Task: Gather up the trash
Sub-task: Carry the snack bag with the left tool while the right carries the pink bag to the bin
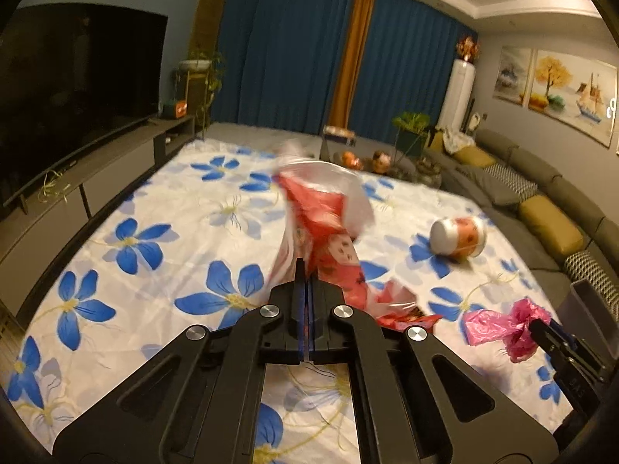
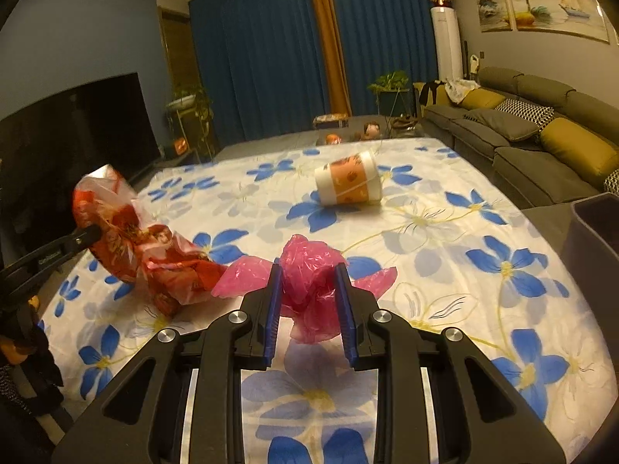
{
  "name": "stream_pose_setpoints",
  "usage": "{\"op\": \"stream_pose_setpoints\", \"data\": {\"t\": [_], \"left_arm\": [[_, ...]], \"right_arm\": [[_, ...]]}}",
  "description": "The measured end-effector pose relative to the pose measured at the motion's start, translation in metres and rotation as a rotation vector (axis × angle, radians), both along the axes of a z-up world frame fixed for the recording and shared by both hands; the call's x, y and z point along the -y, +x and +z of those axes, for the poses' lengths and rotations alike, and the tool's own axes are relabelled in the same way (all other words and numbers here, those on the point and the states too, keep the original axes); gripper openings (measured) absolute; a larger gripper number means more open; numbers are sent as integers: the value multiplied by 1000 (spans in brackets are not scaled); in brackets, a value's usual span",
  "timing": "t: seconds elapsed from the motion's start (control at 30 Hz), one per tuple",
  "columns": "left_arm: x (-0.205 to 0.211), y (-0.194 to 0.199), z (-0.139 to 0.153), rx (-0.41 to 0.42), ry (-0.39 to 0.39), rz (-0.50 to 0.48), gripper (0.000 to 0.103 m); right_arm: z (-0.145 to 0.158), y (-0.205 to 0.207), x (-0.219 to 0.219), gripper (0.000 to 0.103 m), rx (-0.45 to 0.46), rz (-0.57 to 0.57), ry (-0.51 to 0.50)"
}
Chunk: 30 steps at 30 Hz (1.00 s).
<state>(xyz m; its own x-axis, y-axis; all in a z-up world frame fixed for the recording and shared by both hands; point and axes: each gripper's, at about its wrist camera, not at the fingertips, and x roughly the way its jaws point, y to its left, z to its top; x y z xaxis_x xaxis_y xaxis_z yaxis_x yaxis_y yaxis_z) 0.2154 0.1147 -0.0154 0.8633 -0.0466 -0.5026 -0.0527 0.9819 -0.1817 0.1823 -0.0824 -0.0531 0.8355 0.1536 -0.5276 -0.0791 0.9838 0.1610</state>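
Left tongs (image 1: 307,270) pinch the red-and-clear wrapper bag (image 1: 325,224), lifted; thin film could slide free. Right tongs (image 2: 311,270) squeeze the pink plastic bag (image 2: 309,270), loose tails may snag the flowered counter (image 2: 483,309). Cup (image 2: 348,183) lies tipped, far right, well beyond both.

The left gripper (image 1: 306,270) points forward with its jaws pressed together, pinching a red-and-clear plastic wrapper (image 1: 329,228). The right gripper (image 2: 309,276) is level, its blue pads (image 2: 272,305) clamping a crumpled pink plastic bag (image 2: 309,286).
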Motion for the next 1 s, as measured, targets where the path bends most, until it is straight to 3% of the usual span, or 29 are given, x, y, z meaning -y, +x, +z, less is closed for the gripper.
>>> {"op": "stream_pose_setpoints", "data": {"t": [0.37, 1.0], "left_arm": [[35, -54, 46, 135, 3, -90, 0], [136, -64, 55, 145, 12, -298, 0]], "right_arm": [[31, -32, 23, 28, 88, -27, 32], [57, -75, 93, 28, 181, -132, 29]]}}
